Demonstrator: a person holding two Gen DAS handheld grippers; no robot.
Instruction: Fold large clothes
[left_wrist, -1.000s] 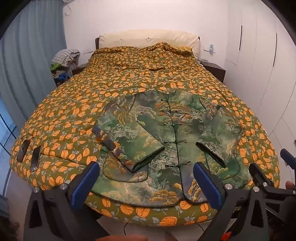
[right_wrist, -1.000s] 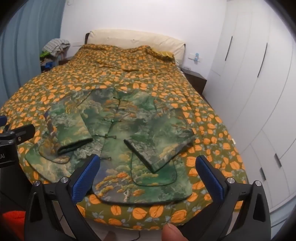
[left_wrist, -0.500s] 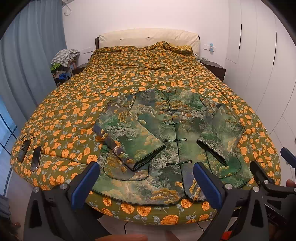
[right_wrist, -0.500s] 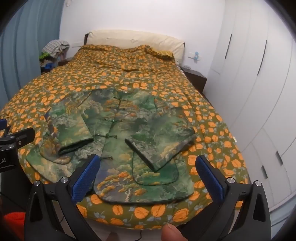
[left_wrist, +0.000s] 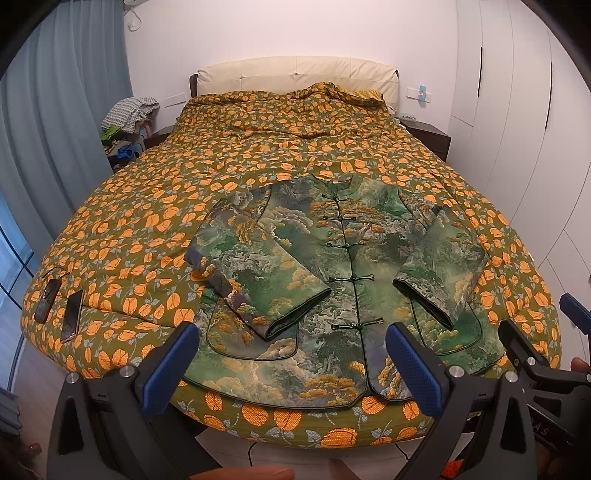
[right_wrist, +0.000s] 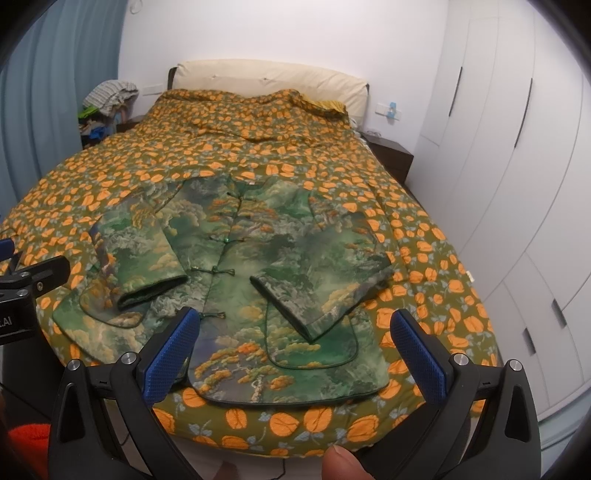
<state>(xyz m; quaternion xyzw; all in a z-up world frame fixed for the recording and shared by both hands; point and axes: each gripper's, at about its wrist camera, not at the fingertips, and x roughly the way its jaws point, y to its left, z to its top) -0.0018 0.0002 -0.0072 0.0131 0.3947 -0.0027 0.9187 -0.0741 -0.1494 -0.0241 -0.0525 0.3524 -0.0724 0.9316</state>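
Note:
A green landscape-print jacket (left_wrist: 343, 280) with knot buttons lies flat, front up, near the foot of the bed; it also shows in the right wrist view (right_wrist: 236, 280). Both sleeves are folded inward across the body: the left sleeve (left_wrist: 255, 273) and the right sleeve (left_wrist: 439, 273). My left gripper (left_wrist: 291, 365) is open and empty, held off the foot of the bed just short of the hem. My right gripper (right_wrist: 295, 354) is open and empty, also just short of the hem. Part of the right gripper shows at the right edge of the left wrist view (left_wrist: 535, 358).
The bed carries an orange-leaf quilt (left_wrist: 258, 147) with a cream headboard (left_wrist: 295, 74). Two dark phones (left_wrist: 72, 314) lie on the near left corner. A pile of clothes (left_wrist: 125, 122) stands at the back left. White wardrobes (right_wrist: 517, 184) line the right wall.
Both grippers have drawn back and risen slightly, so the jacket sits a little farther off in view. The jacket has not moved. Both grippers stay open.

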